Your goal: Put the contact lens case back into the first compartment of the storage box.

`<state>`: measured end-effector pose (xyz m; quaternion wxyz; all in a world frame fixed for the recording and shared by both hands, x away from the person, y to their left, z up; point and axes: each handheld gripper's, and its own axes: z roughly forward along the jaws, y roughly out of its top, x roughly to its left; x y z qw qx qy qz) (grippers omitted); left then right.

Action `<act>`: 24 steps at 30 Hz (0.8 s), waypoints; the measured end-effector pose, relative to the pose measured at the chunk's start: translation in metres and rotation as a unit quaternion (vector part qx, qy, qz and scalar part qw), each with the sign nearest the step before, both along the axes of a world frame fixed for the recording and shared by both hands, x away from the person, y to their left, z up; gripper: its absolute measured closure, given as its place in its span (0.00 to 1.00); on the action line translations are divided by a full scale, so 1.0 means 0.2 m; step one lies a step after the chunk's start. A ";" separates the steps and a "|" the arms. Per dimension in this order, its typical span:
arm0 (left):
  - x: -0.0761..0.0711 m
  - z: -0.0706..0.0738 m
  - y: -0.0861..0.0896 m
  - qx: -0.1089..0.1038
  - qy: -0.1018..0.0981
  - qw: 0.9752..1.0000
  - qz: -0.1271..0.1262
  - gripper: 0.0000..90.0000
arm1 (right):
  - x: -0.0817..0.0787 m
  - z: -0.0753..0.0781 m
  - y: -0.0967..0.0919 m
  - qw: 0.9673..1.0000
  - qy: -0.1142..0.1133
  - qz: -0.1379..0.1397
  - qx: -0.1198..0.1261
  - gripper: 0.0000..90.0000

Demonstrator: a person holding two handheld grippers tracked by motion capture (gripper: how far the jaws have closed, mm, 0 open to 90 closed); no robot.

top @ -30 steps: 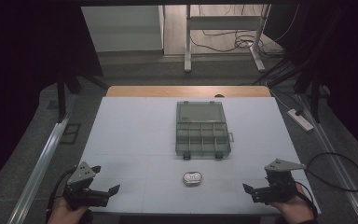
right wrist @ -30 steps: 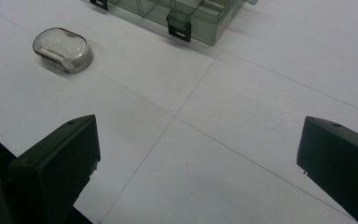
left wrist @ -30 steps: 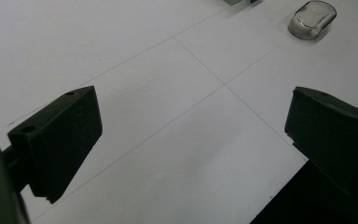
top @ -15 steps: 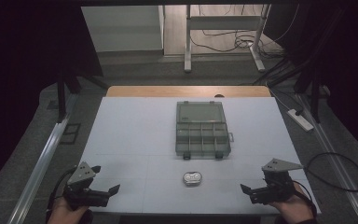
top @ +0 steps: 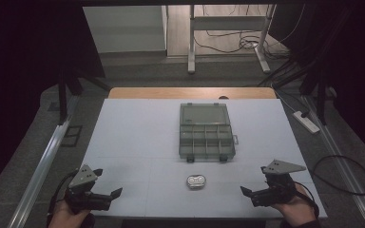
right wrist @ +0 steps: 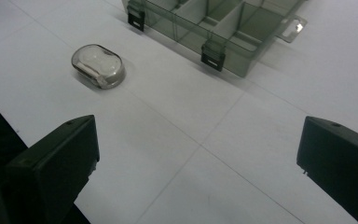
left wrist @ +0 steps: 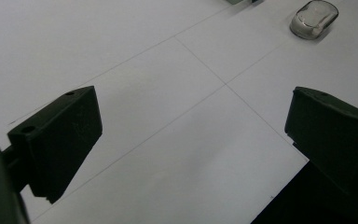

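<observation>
Grippers wait at the near edge of a white table (top: 138,142), one in each of a person's hands. Over the past second the right gripper (top: 248,194) has edged a little inward, toward the table's middle, while the left gripper (top: 115,194) has stayed where it was; the small case and the organizer box have not moved.

Both grippers have their jaws spread wide and hold nothing, with bare tabletop between the black jaws in each gripper view. A small clear oval case (top: 196,181) lies flat on the table between the two grippers, well apart from both and somewhat nearer the right one. In the right gripper view the case (right wrist: 97,66) sits ahead and to the left of the jaws; in the left gripper view it (left wrist: 313,18) appears far off at the top right.

Just beyond the case lies a clear plastic organizer box (top: 206,132) with divided compartments, its lid closed and two dark latches facing the person. Nothing stands between either gripper and the case. A power strip (top: 306,121) lies on the floor to the right of the table.
</observation>
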<state>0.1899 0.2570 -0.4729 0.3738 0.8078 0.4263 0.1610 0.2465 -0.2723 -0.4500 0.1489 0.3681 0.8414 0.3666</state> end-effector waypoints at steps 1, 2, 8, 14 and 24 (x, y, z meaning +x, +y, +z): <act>0.00 0.00 0.00 0.000 0.000 1.000 0.000 0.04 | 0.00 0.00 0.00 1.000 0.000 0.001 0.000 0.00; 0.00 0.00 0.00 0.000 0.000 1.000 0.000 0.04 | 0.01 0.00 0.01 1.000 0.001 0.004 -0.001 0.00; 0.00 0.00 0.00 0.001 0.000 1.000 0.000 0.04 | 0.02 -0.01 0.04 1.000 0.005 0.013 -0.004 0.00; 0.00 0.00 0.00 0.000 0.001 1.000 0.000 0.04 | 0.03 -0.01 0.06 1.000 0.006 0.021 0.004 0.00; 0.00 0.00 0.00 0.000 0.002 1.000 0.001 0.04 | 0.06 -0.01 0.13 0.999 0.014 0.040 0.009 0.00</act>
